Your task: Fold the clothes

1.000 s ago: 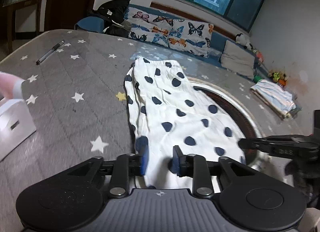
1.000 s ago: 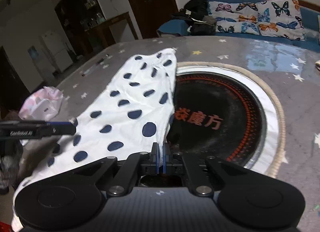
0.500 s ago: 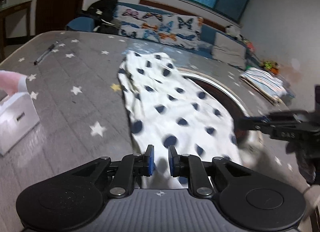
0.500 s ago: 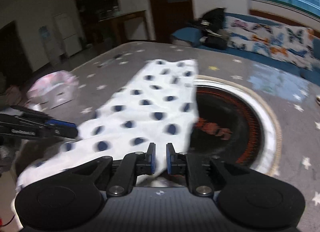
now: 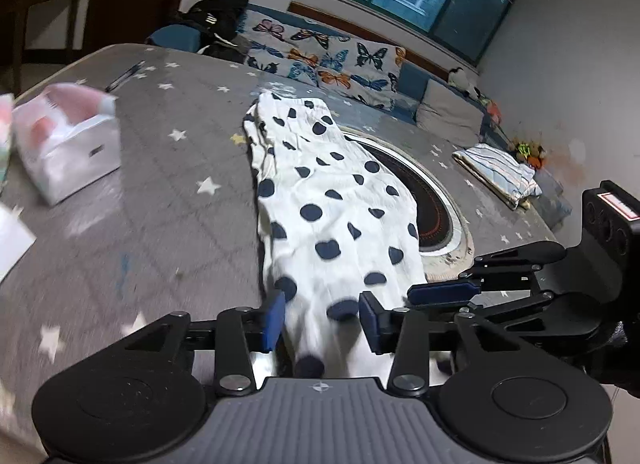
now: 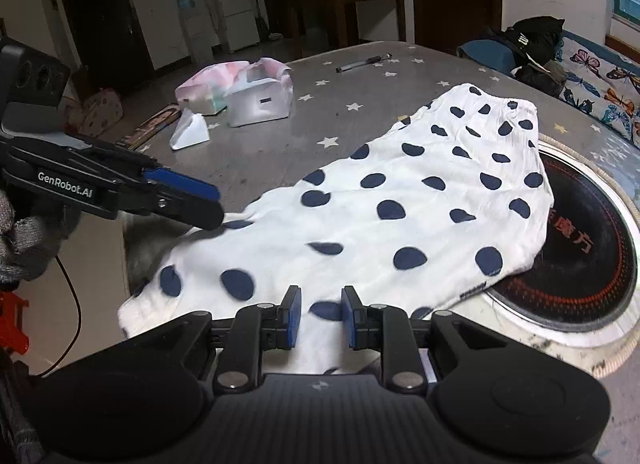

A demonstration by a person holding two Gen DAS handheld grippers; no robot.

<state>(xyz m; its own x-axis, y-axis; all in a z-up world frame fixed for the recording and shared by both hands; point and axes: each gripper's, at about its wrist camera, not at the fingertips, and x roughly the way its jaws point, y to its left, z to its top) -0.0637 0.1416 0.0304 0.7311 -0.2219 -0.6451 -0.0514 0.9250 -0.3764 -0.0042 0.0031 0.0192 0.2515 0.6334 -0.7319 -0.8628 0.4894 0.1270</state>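
Note:
A white garment with dark blue dots (image 5: 332, 199) lies stretched along the grey star-patterned table (image 5: 168, 183), its right side over a round black hotplate (image 5: 424, 191). It also shows in the right wrist view (image 6: 420, 203). My left gripper (image 5: 322, 322) is open at the garment's near end, cloth lying between its jaws. My right gripper (image 6: 320, 318) is open over the near edge of the cloth. Each gripper shows in the other's view, the right one (image 5: 444, 290) beside the left, the left one (image 6: 188, 199) at the cloth's left corner.
A white box with pink cloth (image 5: 72, 143) stands at the table's left, also in the right wrist view (image 6: 256, 99). A pen (image 6: 364, 62) lies far back. A folded striped cloth (image 5: 500, 171) lies at the right. A butterfly-print sofa (image 5: 332, 59) stands behind.
Both grippers have opened and let go of the garment's near end, which now lies on the table. The right gripper was shut a second ago; both views have pulled back.

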